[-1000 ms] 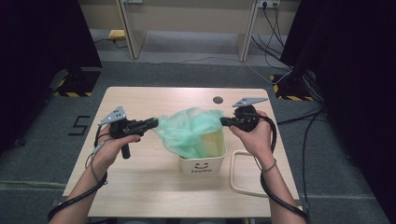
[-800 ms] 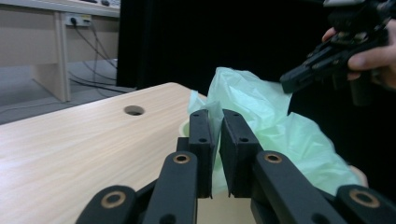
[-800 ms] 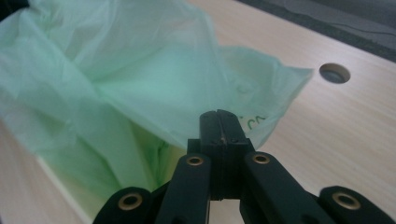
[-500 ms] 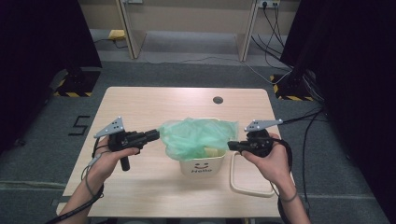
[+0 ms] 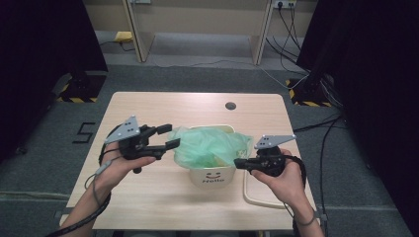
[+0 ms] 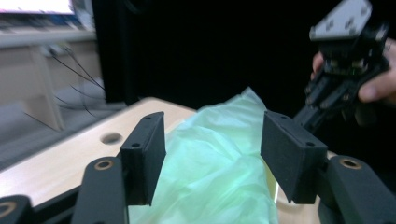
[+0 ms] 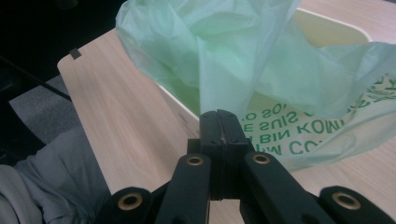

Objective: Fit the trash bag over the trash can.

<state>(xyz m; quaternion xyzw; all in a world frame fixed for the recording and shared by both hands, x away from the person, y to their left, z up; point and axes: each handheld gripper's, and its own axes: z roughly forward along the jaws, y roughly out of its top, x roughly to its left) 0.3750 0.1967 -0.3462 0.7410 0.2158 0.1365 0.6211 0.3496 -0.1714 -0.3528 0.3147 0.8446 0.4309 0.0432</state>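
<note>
A thin green plastic bag (image 5: 210, 145) is bunched inside a cream bin (image 5: 212, 178) marked "Hello" at the table's middle. My left gripper (image 5: 174, 136) is open just left of the bag, its jaws wide apart with the bag (image 6: 219, 158) beyond them and nothing held. My right gripper (image 5: 238, 163) sits at the bin's right side, shut on a pinch of the bag's edge (image 7: 233, 56). In the right gripper view the jaws (image 7: 219, 119) meet on the film, below the bin's rim (image 7: 327, 23). The right gripper (image 6: 327, 100) also faces me in the left gripper view.
A cream rounded frame (image 5: 253, 196) lies flat on the wooden table (image 5: 158, 197) right of the bin, under my right hand. A small round hole (image 5: 230, 105) sits near the table's far edge. Cables run across the floor beyond; dark curtains flank both sides.
The left gripper has opened and let go of the bag's left edge. The right gripper has dropped lower and nearer, drawing its edge of the bag down beside the bin.
</note>
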